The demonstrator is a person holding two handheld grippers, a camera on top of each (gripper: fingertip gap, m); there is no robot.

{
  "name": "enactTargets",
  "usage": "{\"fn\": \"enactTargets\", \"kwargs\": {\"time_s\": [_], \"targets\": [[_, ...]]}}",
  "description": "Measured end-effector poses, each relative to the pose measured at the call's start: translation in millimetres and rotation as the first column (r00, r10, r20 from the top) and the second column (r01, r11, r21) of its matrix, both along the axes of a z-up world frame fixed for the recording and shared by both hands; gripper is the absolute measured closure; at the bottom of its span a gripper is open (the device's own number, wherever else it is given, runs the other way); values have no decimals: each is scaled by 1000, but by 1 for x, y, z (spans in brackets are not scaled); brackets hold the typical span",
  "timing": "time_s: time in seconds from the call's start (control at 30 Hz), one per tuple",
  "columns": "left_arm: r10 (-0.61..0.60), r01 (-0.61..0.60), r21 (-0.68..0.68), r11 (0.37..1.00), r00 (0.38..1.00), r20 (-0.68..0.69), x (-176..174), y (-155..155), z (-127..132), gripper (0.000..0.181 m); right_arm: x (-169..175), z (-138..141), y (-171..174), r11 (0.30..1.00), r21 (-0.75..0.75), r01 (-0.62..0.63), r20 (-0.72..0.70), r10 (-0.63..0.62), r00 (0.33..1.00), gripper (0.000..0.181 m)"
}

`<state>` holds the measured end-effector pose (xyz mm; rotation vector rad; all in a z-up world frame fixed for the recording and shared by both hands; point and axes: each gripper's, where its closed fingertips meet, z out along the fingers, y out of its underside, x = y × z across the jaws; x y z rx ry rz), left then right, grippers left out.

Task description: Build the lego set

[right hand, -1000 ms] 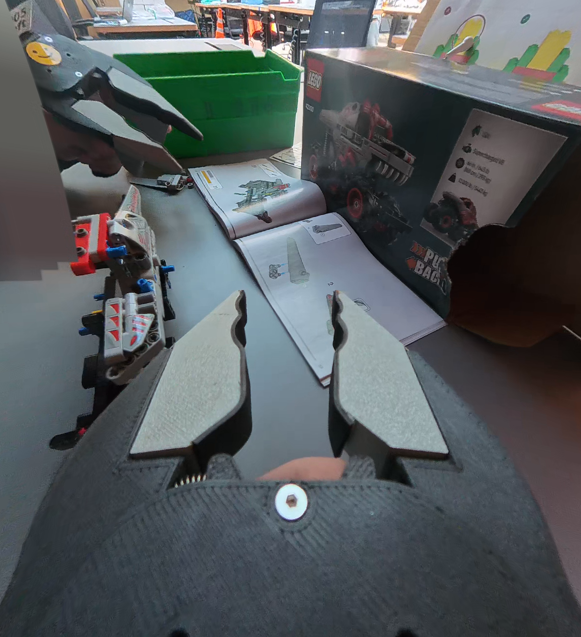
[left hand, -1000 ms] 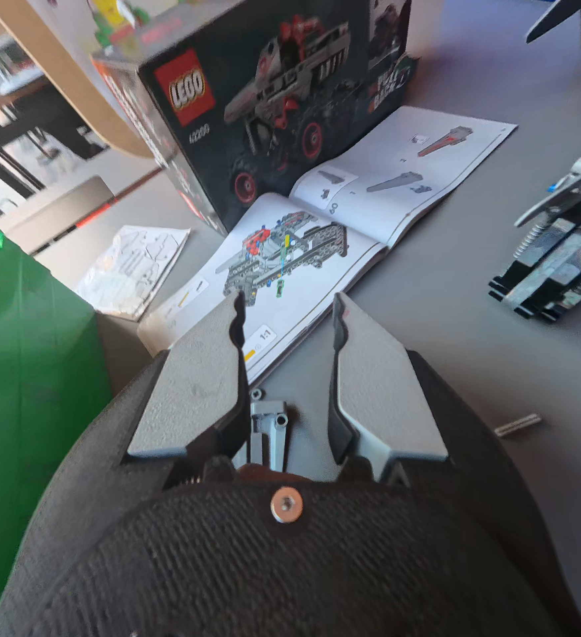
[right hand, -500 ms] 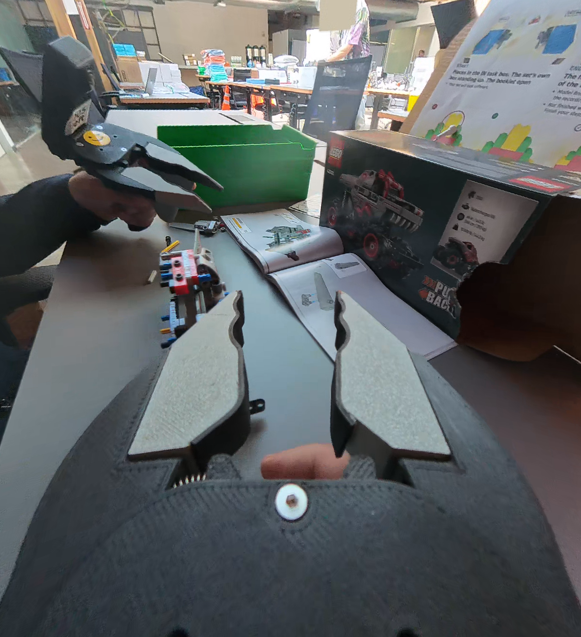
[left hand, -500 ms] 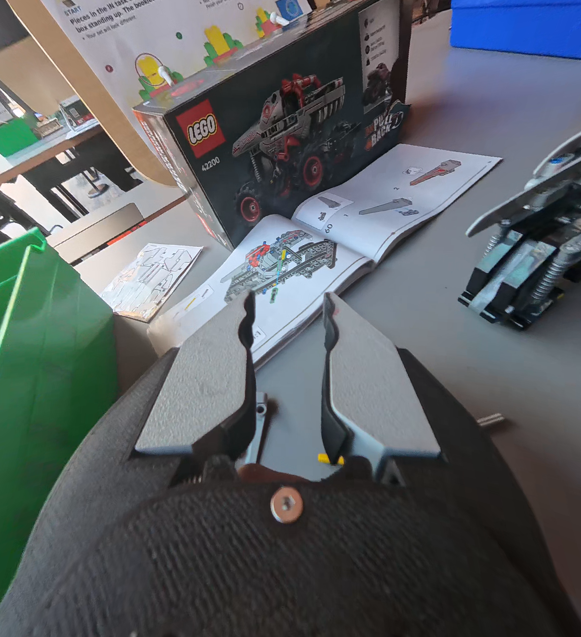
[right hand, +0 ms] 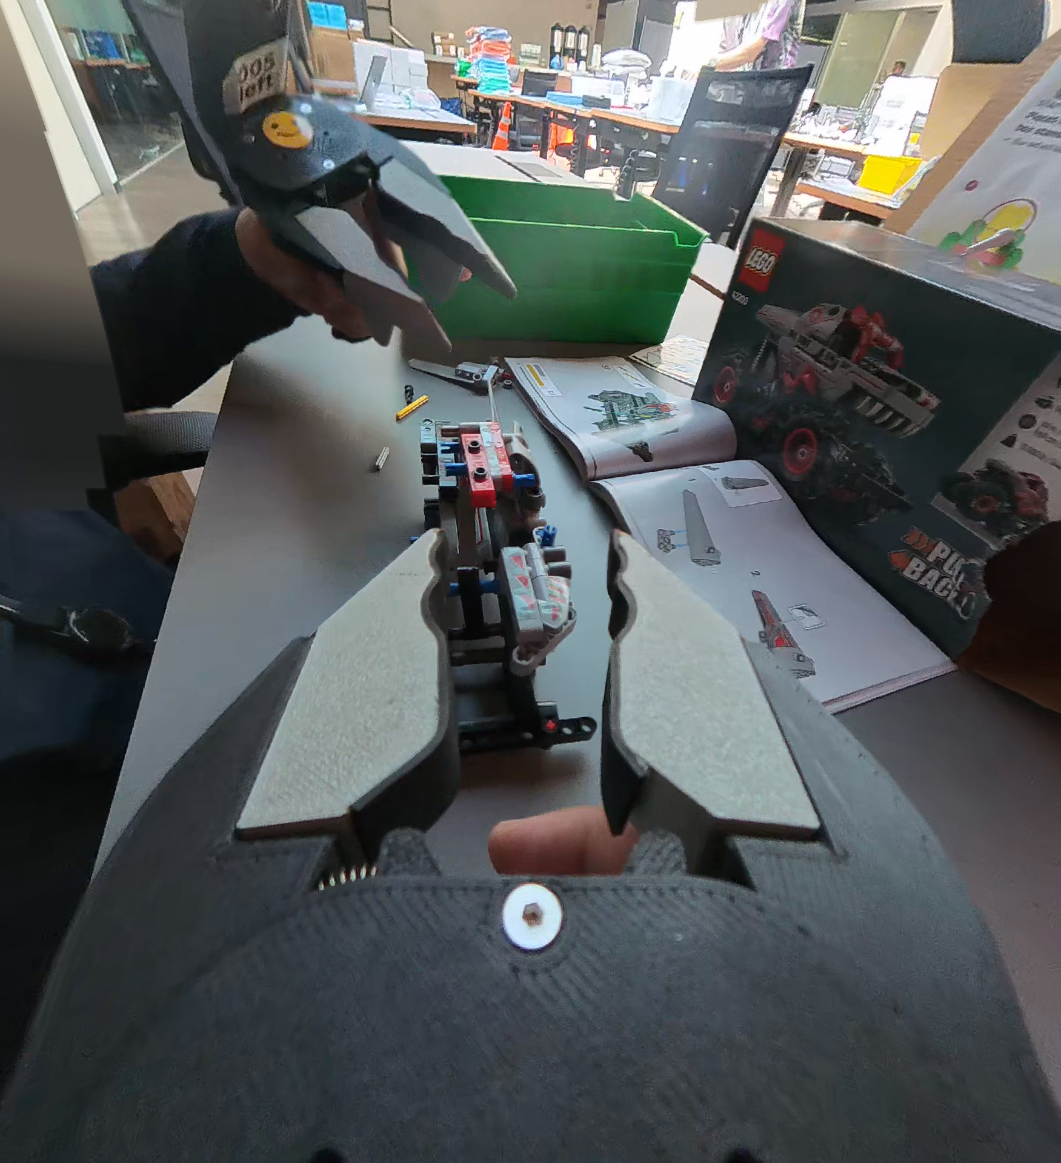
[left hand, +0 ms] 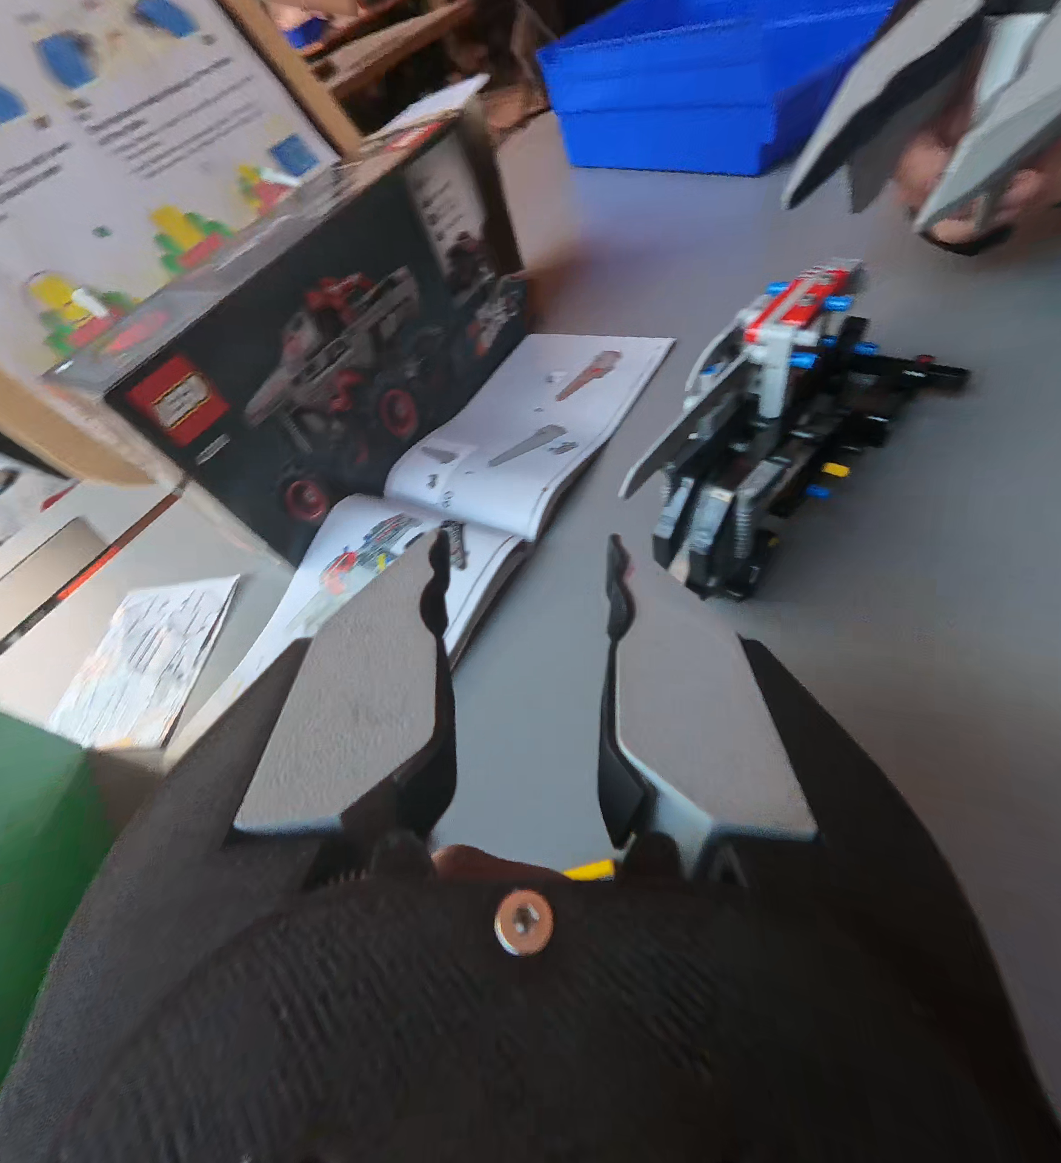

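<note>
The part-built truck chassis [left hand: 767, 434], black and grey with a red block and blue pins, lies on the grey table [left hand: 893, 629]; it also shows in the right wrist view [right hand: 502, 566]. My left gripper [left hand: 524, 554] is open and empty, raised above the table, left of the chassis; it also shows from outside in the right wrist view [right hand: 477, 314]. My right gripper [right hand: 524, 554] is open and empty, just in front of the chassis. The open instruction booklet [right hand: 691, 503] lies right of the chassis. Loose parts, a grey piece [right hand: 458, 372], a yellow axle [right hand: 411, 407] and a grey pin [right hand: 380, 457], lie beyond it.
The set's dark box [right hand: 893, 403] stands behind the booklet, with a torn open end at right. A green bin [right hand: 578, 277] stands at the table's far end. A blue bin [left hand: 704, 107] is at the other end. A sticker sheet [left hand: 143, 661] lies by the green bin. The grippers' ends are close to 20 centimeters from one another. The grey pin [right hand: 380, 457] sits 10 centimeters or so from the ends of my left fingers.
My left gripper has lifted off the loose grey piece and swung right toward the chassis, jaws a little wider. My right gripper has moved so the chassis sits between its fingers in view.
</note>
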<state>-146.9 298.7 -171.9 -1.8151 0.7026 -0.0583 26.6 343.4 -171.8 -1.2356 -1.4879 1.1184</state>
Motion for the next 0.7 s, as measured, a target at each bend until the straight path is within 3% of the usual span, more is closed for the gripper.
{"fn": "enactTargets", "kwargs": {"time_s": [0.03,0.3,0.57,0.63,0.7], "targets": [[-44,44,-21,999,999,-19,9,1,-1,131,-2,-3,-3,1000,12,-7,13,7,1000,133],[-286,275,-136,952,955,-73,51,9,-19,126,-7,-16,-18,991,128,-31,73,21,997,132],[-389,386,-157,909,921,16,66,2,-22,133,-13,-27,-14,982,186,-19,118,-3,993,141],[-412,411,-166,897,911,28,68,0,-24,130,-13,-26,-11,983,181,-31,122,9,992,144],[-433,429,-192,883,901,22,69,-2,-29,120,-12,-23,-5,979,201,-16,115,-7,993,135]]}}
